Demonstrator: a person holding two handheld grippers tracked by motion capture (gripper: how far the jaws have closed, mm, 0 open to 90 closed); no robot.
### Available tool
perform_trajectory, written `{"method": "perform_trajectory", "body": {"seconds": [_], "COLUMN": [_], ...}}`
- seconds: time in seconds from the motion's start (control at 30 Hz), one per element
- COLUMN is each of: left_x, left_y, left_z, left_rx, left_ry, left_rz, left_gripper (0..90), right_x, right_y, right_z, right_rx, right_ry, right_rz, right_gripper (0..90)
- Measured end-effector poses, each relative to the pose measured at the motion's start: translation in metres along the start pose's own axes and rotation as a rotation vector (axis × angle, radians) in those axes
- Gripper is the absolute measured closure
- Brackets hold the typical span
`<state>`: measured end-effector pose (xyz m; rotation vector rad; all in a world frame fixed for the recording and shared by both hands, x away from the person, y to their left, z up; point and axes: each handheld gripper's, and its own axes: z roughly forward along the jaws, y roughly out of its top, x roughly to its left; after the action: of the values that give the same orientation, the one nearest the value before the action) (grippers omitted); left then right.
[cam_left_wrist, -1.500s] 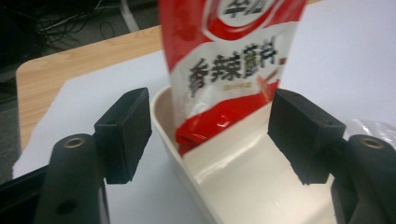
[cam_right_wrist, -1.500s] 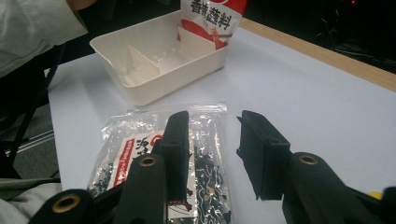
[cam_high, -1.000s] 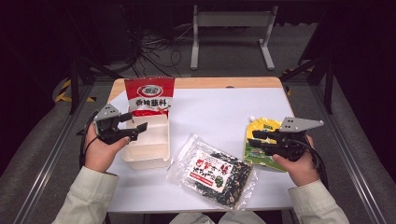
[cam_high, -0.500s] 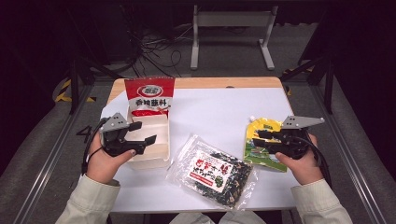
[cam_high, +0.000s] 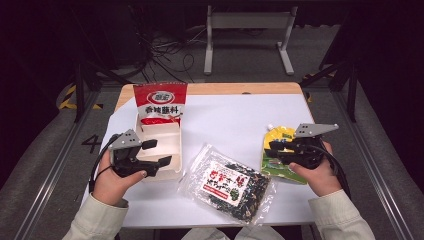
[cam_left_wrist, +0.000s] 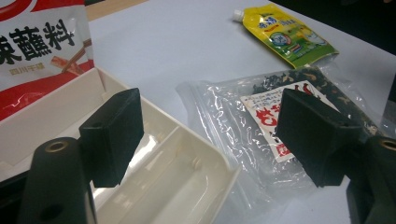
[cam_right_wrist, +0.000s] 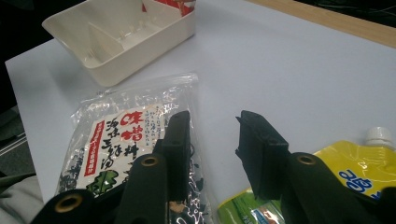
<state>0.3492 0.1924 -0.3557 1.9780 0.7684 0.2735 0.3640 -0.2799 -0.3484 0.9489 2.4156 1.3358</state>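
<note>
Near the tabletop's left edge, the left gripper (cam_high: 155, 152) hovers over the near end of the cream tray (cam_high: 172, 131), its jaws spread wide with nothing between them. A red-and-white sachet (cam_high: 160, 101) stands in the tray's far end. The clear seaweed bag (cam_high: 227, 181) lies flat by the front edge, just right of the tray. Toward the right edge, the right gripper (cam_high: 270, 147) sits above the yellow-green spout pouch (cam_high: 278, 135), jaws partly apart after just closing a little, gripping nothing.

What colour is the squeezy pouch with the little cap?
The pouch is yellow with green at the bottom and a white cap; the left gripper view shows it best.
</note>
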Motion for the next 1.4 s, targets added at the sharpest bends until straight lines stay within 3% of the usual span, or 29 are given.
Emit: {"method": "perform_trajectory", "body": {"seconds": [0.23,0.53,0.63,0.87,1.4], "left_x": [-0.008,-0.025,-0.027,-0.028,-0.027], "left_y": [-0.006,-0.011,-0.013,-0.023,-0.038], "left_z": [-0.006,-0.006,-0.007,-0.017,-0.034], "left_rx": [-0.010,-0.009,-0.007,-0.010,-0.015], "left_ry": [-0.014,-0.027,-0.026,-0.003,0.046], "left_rz": [0.005,0.023,0.033,0.001,-0.025], "left_gripper": [23.5,23.5,23.5,23.5,23.3], "right_x": [0.001,-0.002,-0.001,0.001,0.007], "right_y": [0.003,0.010,0.015,0.025,0.039], "right_z": [0.006,0.018,0.027,0.053,0.106], "right_rx": [-0.003,0.073,0.088,0.141,0.244], "right_ry": [0.014,0.025,0.037,0.071,0.127], "right_rz": [-0.022,0.015,0.032,0.039,0.009], "right_gripper": [60.9,53.9,47.7,41.3,41.3]}}
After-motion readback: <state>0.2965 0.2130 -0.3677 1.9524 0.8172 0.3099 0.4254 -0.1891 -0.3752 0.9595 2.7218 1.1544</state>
